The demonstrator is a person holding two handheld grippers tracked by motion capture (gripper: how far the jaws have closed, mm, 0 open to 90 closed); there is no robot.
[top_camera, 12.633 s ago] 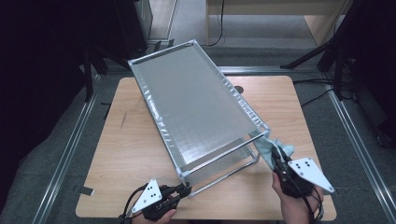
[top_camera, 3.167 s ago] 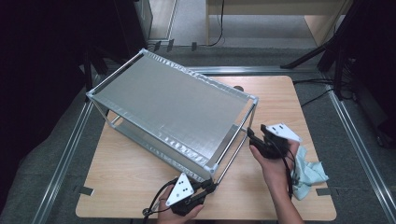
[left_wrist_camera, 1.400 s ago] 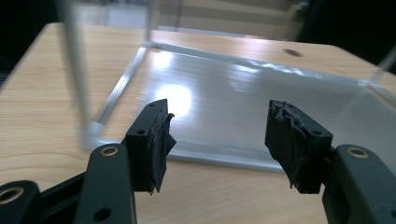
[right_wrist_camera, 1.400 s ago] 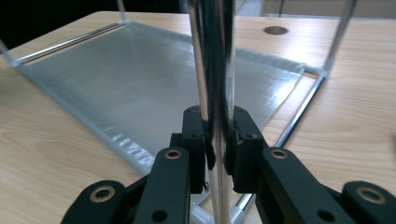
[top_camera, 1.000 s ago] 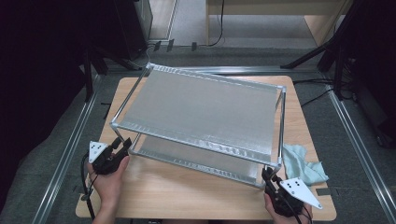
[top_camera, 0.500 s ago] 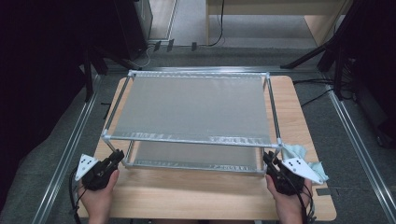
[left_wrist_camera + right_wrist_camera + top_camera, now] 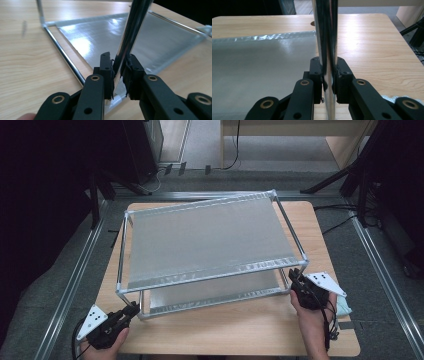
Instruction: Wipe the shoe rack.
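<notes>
Two grippers are clamped on the same metal rack, one at each near corner post. The left gripper (image 7: 119,75) has its jaws closed on the chrome left post (image 7: 130,32) just above the rack's foot, the pads pressing the tube from both sides; earlier frames are at hand, and the jaws have just been closing onto it. The right gripper (image 7: 328,75) pinches the right post (image 7: 325,37) in the same way, low down, with the tube standing straight up between its pads. From above, the left gripper (image 7: 131,310) sits at the near-left corner and the right gripper (image 7: 296,279) at the near-right, with the two-shelf rack (image 7: 205,240) standing skewed across the wooden table (image 7: 240,330). A pale cloth (image 7: 343,306) lies just beside the right hand. I judge the rack to be light for its bulk and stiff, thin tube and sheet shelves, so it should slide or pivot as one piece. The polished posts look slippery, so a grip close to a corner joint, as now, seems safest against the tube twisting in the pads.
</notes>
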